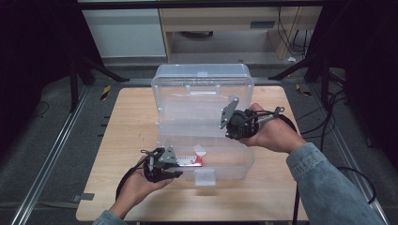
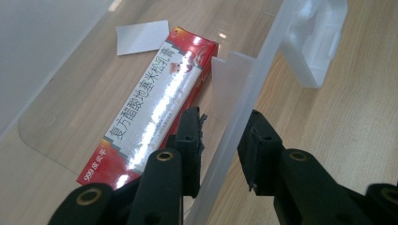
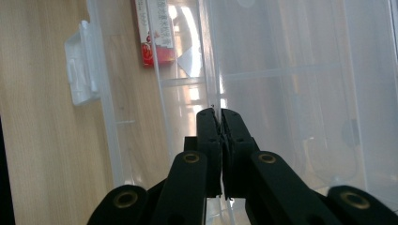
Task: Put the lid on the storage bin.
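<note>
A clear plastic box (image 1: 202, 89) stands on the wooden table (image 1: 131, 140) with its lid raised. Inside its front part lies a red medicine carton (image 1: 190, 161) (image 2: 155, 108) (image 3: 157, 33) next to a white paper slip (image 2: 141, 36). My left gripper (image 1: 177, 171) (image 2: 224, 126) is open and straddles the box's front wall (image 2: 244, 93), one jaw inside by the carton and one outside. My right gripper (image 1: 231, 133) (image 3: 219, 115) is shut on a thin clear edge of the box at its right side, near where lid and base meet.
The box's latch tab (image 1: 205, 177) (image 2: 314, 42) (image 3: 82, 65) hangs over the front wall. Bare wood lies left and right of the box. Black stand legs (image 1: 94, 65) and cables (image 1: 328, 108) flank the table; a wooden desk (image 1: 225, 23) stands behind.
</note>
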### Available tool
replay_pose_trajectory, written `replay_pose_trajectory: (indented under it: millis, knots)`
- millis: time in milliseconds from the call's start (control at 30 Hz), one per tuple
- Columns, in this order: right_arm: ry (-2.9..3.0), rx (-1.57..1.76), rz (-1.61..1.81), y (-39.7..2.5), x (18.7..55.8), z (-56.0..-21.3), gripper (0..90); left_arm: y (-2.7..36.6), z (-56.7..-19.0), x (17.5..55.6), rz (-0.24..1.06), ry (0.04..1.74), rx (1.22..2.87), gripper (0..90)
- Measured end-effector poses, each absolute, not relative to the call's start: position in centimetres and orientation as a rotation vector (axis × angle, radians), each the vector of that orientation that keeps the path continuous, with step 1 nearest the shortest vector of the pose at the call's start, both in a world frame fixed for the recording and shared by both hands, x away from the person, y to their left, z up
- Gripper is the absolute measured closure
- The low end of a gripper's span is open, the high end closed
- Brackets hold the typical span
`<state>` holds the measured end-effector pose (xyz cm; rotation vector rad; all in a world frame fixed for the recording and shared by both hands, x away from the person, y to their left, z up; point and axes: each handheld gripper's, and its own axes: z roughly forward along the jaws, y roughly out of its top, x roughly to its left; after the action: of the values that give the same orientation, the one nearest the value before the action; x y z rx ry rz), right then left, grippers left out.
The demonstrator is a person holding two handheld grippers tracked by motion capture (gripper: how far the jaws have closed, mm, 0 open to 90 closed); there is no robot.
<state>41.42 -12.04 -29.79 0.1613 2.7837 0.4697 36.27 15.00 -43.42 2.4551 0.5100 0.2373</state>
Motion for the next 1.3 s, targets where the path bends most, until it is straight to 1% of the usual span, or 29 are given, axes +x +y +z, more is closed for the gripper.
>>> replay_pose_trajectory:
  millis: [367, 467, 533, 567, 633, 767, 800, 967, 1033, 1133, 1300]
  knots:
    - [2.789, 0.158, 0.478, -12.1, 41.2, -30.0, 87.2, 14.8, -43.5, 36.2, 0.255, 0.497, 2.465, 69.0]
    - [2.793, 0.156, 0.481, -12.2, 41.2, -30.0, 87.4, 14.7, -43.3, 36.1, 0.292, 0.521, 2.453, 59.8]
    - [2.794, 0.154, 0.484, -12.2, 41.2, -30.0, 87.4, 14.8, -43.0, 36.1, 0.290, 0.531, 2.437, 58.5]
    - [2.792, 0.152, 0.480, -12.2, 41.2, -30.0, 87.4, 14.8, -42.5, 35.9, 0.289, 0.531, 2.418, 55.0]
    - [2.792, 0.150, 0.484, -12.1, 41.1, -30.0, 87.4, 14.9, -42.3, 35.8, 0.292, 0.530, 2.410, 51.5]
    - [2.791, 0.150, 0.481, -12.2, 41.2, -29.9, 87.4, 15.0, -41.0, 35.0, 0.320, 0.527, 2.352, 50.6]
    - [2.792, 0.151, 0.485, -12.2, 41.2, -30.0, 87.4, 15.1, -40.7, 34.8, 0.317, 0.531, 2.330, 49.4]
    - [2.793, 0.157, 0.489, -12.3, 41.0, -30.0, 87.4, 15.9, -38.8, 33.8, 0.306, 0.532, 2.251, 50.0]
    - [2.793, 0.157, 0.492, -12.3, 41.0, -30.0, 87.4, 16.1, -38.4, 33.7, 0.306, 0.537, 2.235, 49.6]
    - [2.792, 0.158, 0.497, -12.3, 41.0, -30.1, 87.5, 16.7, -37.3, 33.7, 0.339, 0.548, 2.202, 48.8]
    - [2.787, 0.159, 0.507, -12.4, 40.8, -30.2, 87.5, 17.8, -35.6, 33.7, 0.342, 0.558, 2.139, 48.8]
